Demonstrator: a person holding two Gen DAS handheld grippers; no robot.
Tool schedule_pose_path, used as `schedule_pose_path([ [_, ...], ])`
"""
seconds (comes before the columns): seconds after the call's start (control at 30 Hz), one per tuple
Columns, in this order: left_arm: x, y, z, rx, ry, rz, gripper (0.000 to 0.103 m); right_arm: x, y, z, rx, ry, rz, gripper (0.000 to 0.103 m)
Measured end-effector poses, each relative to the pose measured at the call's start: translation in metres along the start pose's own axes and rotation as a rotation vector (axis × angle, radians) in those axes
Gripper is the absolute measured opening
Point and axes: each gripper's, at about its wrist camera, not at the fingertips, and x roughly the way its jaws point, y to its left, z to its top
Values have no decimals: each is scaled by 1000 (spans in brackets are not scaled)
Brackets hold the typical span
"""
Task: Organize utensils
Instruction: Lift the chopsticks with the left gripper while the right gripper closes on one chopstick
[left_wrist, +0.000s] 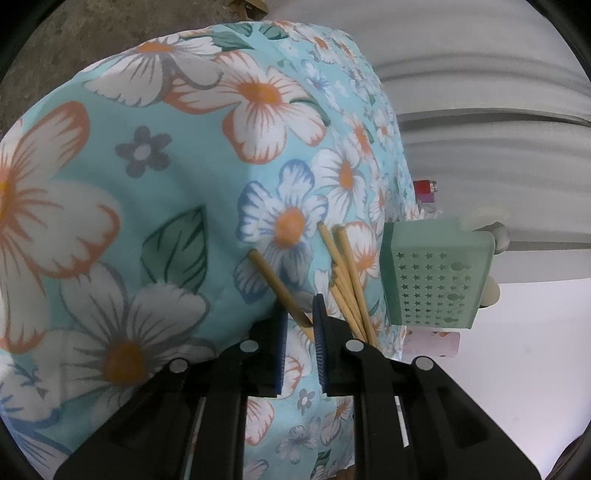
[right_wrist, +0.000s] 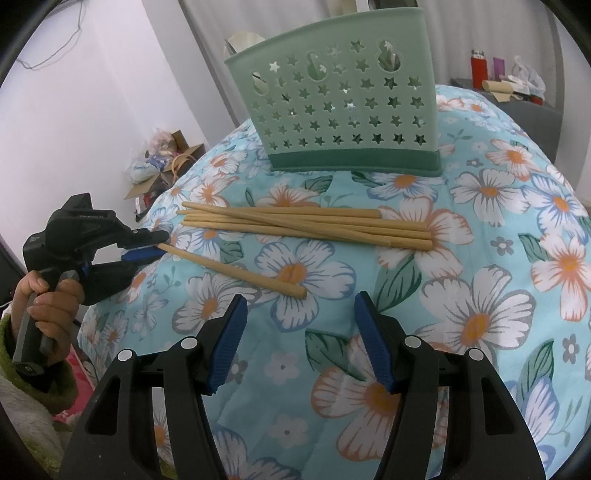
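A: Chopsticks first, far left of the right wrist view — how does that one lie?

B: The single chopstick (right_wrist: 232, 270) rests slantwise on the floral cloth (right_wrist: 480, 258), apart from the others. The left gripper (right_wrist: 153, 244) has its blue pads at the thin end of that stick. Seen from the left wrist, the left gripper (left_wrist: 300, 325) has the stick (left_wrist: 279, 286) running in between its pads, which stand close together; whether they actually pinch it I cannot tell.

A: And the hand?

B: The person's left hand (right_wrist: 48, 314) grips the handle, low at the left edge.

A: Moving right?

B: The bundle of chopsticks (right_wrist: 306, 225) lies across the cloth, just beyond the single one and in front of the green star-punched utensil holder (right_wrist: 340, 110), which stands upright on the cloth.

A: The other tongs?

B: The right gripper (right_wrist: 299, 339) hangs over the cloth near the thick end of the single stick, fingers spread wide, holding nothing.
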Motion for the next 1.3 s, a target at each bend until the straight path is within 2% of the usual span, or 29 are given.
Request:
schedule_pose_path([
  [0.3, 0, -1, -3, 32, -19, -6, 13, -2, 4, 0, -31, 1, -41, 55],
  [0.47, -1, -5, -6, 87, -35, -16, 13, -6, 8, 4, -53, -17, -103, 48],
  [0.6, -2, -8, -10, 142, -56, -23, 13, -17, 15, 20, -111, -68, -122, 40],
  [0.77, -3, -11, -15, 201, -82, -30, 14, -12, 35, 45, -227, -84, -65, 31],
  [0.93, -5, -10, -17, 249, -104, -40, 14, 18, 65, 80, -365, -15, 59, 17],
  [1.0, -5, -11, -19, 275, -114, -40, 14, 31, 78, 92, -424, 17, 105, 16],
  [1.13, -6, -10, -22, 302, -123, -44, 15, 61, 98, 104, -529, 84, 143, 16],
  [1.3, -7, -9, -23, 316, -128, -56, 15, 96, 109, 110, -562, 189, 207, 16],
])
